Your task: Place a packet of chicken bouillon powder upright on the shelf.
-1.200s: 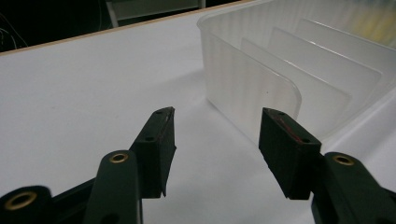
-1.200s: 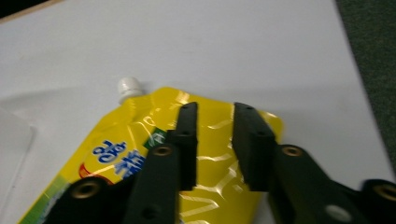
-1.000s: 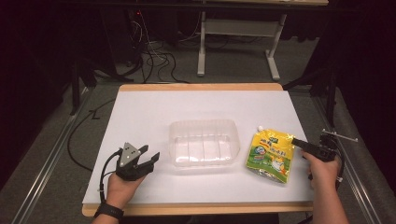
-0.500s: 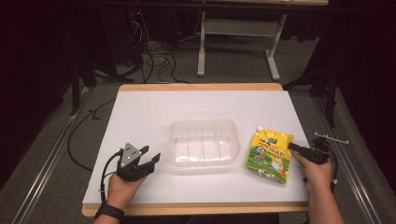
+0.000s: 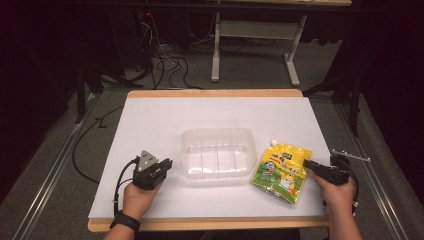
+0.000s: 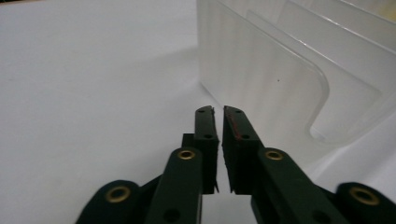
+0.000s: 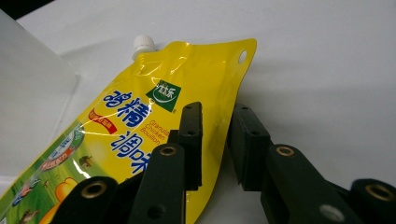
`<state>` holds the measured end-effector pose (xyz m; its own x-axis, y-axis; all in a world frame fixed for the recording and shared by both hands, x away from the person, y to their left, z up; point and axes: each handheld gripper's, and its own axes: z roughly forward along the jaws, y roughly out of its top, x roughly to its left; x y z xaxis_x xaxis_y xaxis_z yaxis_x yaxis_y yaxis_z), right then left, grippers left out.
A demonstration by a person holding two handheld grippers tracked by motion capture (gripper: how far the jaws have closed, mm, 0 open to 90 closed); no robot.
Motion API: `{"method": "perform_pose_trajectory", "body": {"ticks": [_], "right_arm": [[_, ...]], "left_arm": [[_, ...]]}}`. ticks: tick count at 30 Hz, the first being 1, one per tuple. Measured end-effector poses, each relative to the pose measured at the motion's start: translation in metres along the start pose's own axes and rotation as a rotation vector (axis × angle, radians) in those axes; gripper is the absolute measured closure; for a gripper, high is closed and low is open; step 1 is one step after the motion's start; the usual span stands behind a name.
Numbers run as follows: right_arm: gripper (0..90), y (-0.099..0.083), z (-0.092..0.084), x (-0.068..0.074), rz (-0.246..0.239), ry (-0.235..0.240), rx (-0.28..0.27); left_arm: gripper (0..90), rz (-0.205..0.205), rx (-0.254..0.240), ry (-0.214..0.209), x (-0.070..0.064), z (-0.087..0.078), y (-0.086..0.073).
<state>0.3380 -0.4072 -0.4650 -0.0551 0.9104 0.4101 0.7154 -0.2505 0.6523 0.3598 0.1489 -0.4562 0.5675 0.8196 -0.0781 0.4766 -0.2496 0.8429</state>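
Note:
A yellow spouted pouch (image 5: 282,171) with a white cap lies flat on the white table, right of a clear plastic tub (image 5: 218,155). My right gripper (image 5: 306,163) is at the pouch's right edge. In the right gripper view it (image 7: 217,109) is open: one jaw lies over the pouch (image 7: 140,107), the other over bare table, with the pouch's edge in the gap. My left gripper (image 5: 166,164) rests on the table just left of the tub. In the left gripper view it (image 6: 218,109) is shut with nothing between its jaws, pointing past the tub's near corner (image 6: 261,70).
The white table top (image 5: 150,120) has a wooden rim. Behind the table, cables (image 5: 165,65) and a desk frame (image 5: 255,45) stand on the floor. The tub's wall (image 7: 28,93) stands just beyond the pouch in the right gripper view.
My right gripper has moved left, up to the pouch's right edge, so its jaws now straddle that edge. The left gripper, tub and pouch have stayed in place.

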Motion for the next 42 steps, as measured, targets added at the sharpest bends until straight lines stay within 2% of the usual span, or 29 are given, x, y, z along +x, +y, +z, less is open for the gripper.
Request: {"method": "perform_pose_trajectory", "body": {"ticks": [2, 3, 4, 5, 6, 7, 8, 9, 11, 14, 17, 21, 22, 23, 24, 25, 27, 28, 30, 31, 33, 35, 36, 37, 38, 40, 42], "right_arm": [[71.1, -0.001, -0.001, -0.001, 0.011, 0.004, -0.010], [65.5, -0.004, -0.003, -0.006, 0.033, 0.016, -0.026], [65.5, -0.004, -0.003, -0.006, 0.033, 0.016, -0.026], [62.8, -0.005, -0.005, -0.012, 0.057, 0.032, -0.045], [62.8, -0.005, -0.005, -0.012, 0.057, 0.032, -0.045], [61.5, -0.005, -0.005, -0.014, 0.064, 0.037, -0.054], [59.1, -0.006, -0.006, -0.019, 0.095, 0.064, -0.065], [58.2, -0.006, -0.005, -0.020, 0.101, 0.067, -0.065], [56.9, -0.005, -0.003, -0.021, 0.098, 0.069, -0.063], [55.3, -0.001, 0.002, -0.020, 0.086, 0.072, -0.059], [54.4, 0.002, 0.005, -0.020, 0.094, 0.067, -0.063], [53.9, 0.006, 0.014, -0.020, 0.106, 0.084, -0.041], [53.9, 0.005, 0.018, -0.021, 0.120, 0.099, -0.026], [54.2, 0.005, 0.022, -0.023, 0.151, 0.148, -0.024], [55.4, 0.006, 0.023, -0.024, 0.166, 0.165, -0.023], [58.7, 0.006, 0.026, -0.025, 0.190, 0.202, -0.011], [60.7, 0.006, 0.028, -0.025, 0.186, 0.217, 0.002], [62.8, 0.005, 0.028, -0.022, 0.175, 0.204, 0.003], [87.5, 0.004, 0.026, -0.019, 0.136, 0.155, 0.008], [90.0, 0.004, 0.023, -0.019, 0.125, 0.164, -0.001], [90.0, 0.004, 0.021, -0.017, 0.115, 0.162, -0.006], [90.0, 0.005, 0.011, -0.007, 0.033, 0.113, -0.037], [90.0, 0.005, 0.004, -0.001, -0.008, 0.095, -0.064], [90.0, 0.005, 0.000, 0.002, -0.025, 0.089, -0.083], [90.0, 0.006, -0.014, 0.009, -0.051, 0.086, -0.137], [90.0, 0.006, -0.019, 0.012, -0.063, 0.077, -0.159], [90.0, 0.008, -0.035, 0.021, -0.096, 0.063, -0.227]], "left_arm": [[88.1, -0.001, 0.001, -0.005, -0.004, 0.005, 0.001], [88.4, 0.009, 0.007, -0.005, -0.009, 0.011, 0.003], [88.4, 0.014, 0.007, -0.007, -0.011, 0.014, 0.005], [89.1, 0.010, 0.007, -0.009, -0.017, 0.021, 0.007], [90.0, 0.010, 0.007, -0.009, -0.017, 0.021, 0.007], [90.0, 0.001, 0.005, 0.001, -0.017, 0.024, 0.008], [90.0, -0.020, 0.002, 0.005, -0.017, 0.028, 0.009], [90.0, -0.022, 0.002, 0.011, -0.017, 0.030, 0.009], [90.0, -0.032, 0.006, 0.003, -0.016, 0.033, 0.011], [90.0, -0.026, 0.012, 0.006, -0.018, 0.039, 0.014], [90.0, -0.022, 0.016, 0.004, -0.022, 0.043, 0.017], [90.0, -0.028, 0.020, 0.009, -0.026, 0.050, 0.021], [90.0, -0.030, 0.020, 0.010, -0.026, 0.051, 0.022], [90.0, -0.024, 0.020, 0.012, -0.027, 0.052, 0.022], [90.0, -0.024, 0.023, 0.010, -0.026, 0.052, 0.023], [89.8, -0.029, 0.022, 0.011, -0.026, 0.052, 0.023], [88.9, -0.030, 0.024, 0.011, -0.026, 0.053, 0.023], [88.9, -0.028, 0.026, 0.011, -0.026, 0.053, 0.022], [88.1, -0.024, 0.030, 0.011, -0.025, 0.053, 0.022], [87.6, -0.023, 0.031, 0.011, -0.025, 0.053, 0.022], [86.9, -0.023, 0.032, 0.010, -0.025, 0.053, 0.022], [86.7, -0.021, 0.032, 0.009, -0.025, 0.052, 0.022], [86.5, -0.020, 0.032, 0.009, -0.025, 0.052, 0.022], [86.3, -0.021, 0.031, 0.008, -0.025, 0.052, 0.023], [85.8, -0.019, 0.027, 0.005, -0.024, 0.051, 0.023], [85.5, -0.018, 0.026, 0.005, -0.024, 0.050, 0.023], [84.5, -0.021, 0.022, 0.005, -0.024, 0.049, 0.023]]}}
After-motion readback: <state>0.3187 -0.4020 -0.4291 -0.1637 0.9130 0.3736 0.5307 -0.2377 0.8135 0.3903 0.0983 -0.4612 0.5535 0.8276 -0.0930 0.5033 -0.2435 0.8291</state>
